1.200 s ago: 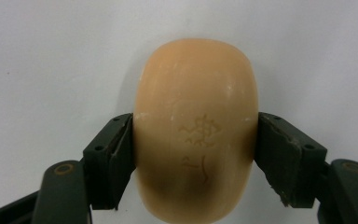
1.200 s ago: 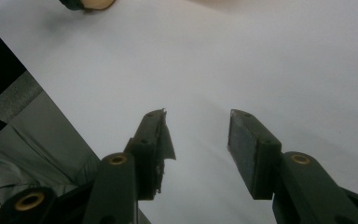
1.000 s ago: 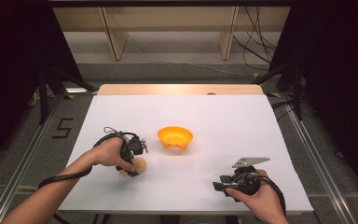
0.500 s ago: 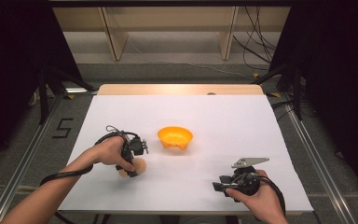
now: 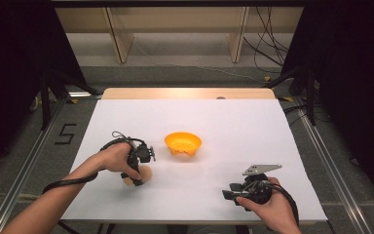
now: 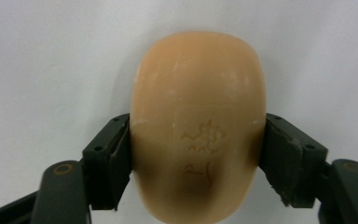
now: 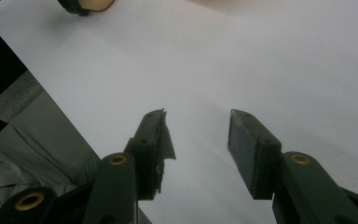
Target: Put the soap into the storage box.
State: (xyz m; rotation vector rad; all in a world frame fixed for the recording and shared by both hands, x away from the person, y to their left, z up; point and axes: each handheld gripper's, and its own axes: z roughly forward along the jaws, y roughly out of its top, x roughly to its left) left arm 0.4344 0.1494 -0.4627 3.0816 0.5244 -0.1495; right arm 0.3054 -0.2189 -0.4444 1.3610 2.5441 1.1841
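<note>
The left gripper [image 6: 198, 154] pinches a peach-coloured bar of soap [image 6: 198, 126], one black jaw pressed flat against each long side, so the jaws stand only as far apart as the bar is wide. In the high view the soap [image 5: 144, 173] sits on the white table [image 5: 253, 126] just below and to the left of the orange bowl [image 5: 182, 143], near it but not touching. The right gripper [image 7: 198, 135] holds nothing; its jaws are spread over bare tabletop, well to the lower right of the bowl [image 5: 233, 195].

A white table [image 5: 233, 126] carries an orange bowl [image 5: 182, 143] and a tan soap bar [image 5: 143, 174].
</note>
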